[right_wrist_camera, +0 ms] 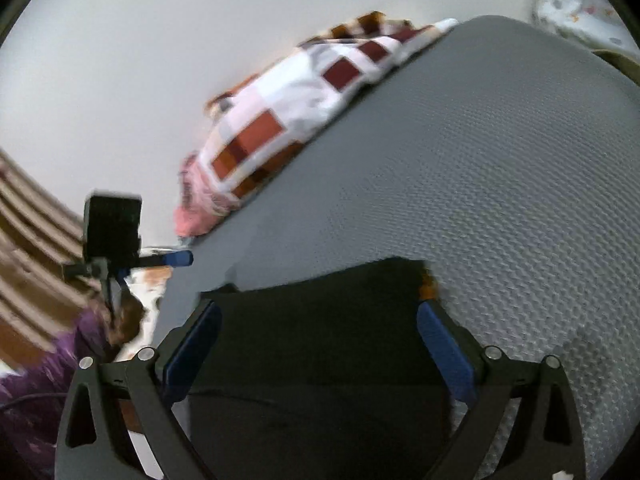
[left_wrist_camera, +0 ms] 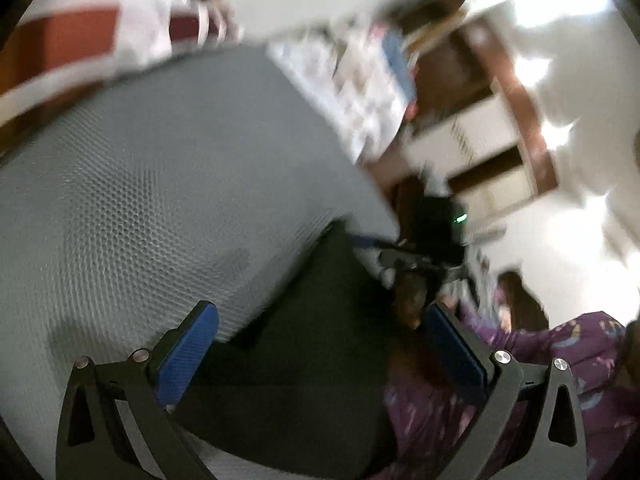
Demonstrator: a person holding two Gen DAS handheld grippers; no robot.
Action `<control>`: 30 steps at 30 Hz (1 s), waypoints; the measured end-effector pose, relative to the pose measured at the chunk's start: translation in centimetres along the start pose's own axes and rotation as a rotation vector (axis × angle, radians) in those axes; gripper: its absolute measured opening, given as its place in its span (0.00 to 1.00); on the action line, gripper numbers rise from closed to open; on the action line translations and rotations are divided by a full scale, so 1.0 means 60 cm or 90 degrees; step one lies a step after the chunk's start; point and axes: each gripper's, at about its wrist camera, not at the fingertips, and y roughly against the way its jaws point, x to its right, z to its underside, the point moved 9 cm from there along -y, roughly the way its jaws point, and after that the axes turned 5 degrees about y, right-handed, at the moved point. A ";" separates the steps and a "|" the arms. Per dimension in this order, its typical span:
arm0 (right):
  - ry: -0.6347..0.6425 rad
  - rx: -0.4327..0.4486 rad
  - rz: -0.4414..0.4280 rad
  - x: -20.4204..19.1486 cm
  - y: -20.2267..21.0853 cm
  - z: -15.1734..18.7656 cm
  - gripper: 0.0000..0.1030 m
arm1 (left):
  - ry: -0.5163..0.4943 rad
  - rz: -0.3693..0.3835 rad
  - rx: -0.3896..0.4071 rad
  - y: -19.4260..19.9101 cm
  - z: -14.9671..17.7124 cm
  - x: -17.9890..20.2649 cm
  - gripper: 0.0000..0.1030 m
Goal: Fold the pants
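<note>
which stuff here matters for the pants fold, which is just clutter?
Job:
- dark pants on the grey mattress
- left gripper, fingers wide apart
- right gripper, fingers wide apart

Clutter:
- checked blanket
- patterned pillow
- shelves, blurred

The right tool [right_wrist_camera: 318,344] spreads wide above dark pants [right_wrist_camera: 320,320] lying on the grey textured mattress [right_wrist_camera: 500,160].

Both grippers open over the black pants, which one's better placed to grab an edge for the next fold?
Right, probably. The right gripper is open squarely over the black pants, whose far edge lies just ahead of the fingertips. The left gripper straddles the pants' side edge at an angle, in a blurrier view.
</note>
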 end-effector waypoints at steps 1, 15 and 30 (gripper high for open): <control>-0.009 -0.014 0.012 0.011 -0.008 0.007 0.96 | -0.005 -0.003 -0.040 -0.018 -0.010 -0.006 1.00; -0.024 0.001 0.054 0.025 -0.021 0.012 0.97 | 0.022 -0.052 -0.507 -0.124 0.116 -0.032 1.00; 0.056 -0.024 0.172 0.015 -0.049 0.018 0.97 | 0.157 -0.073 -0.356 0.012 0.172 -0.079 1.00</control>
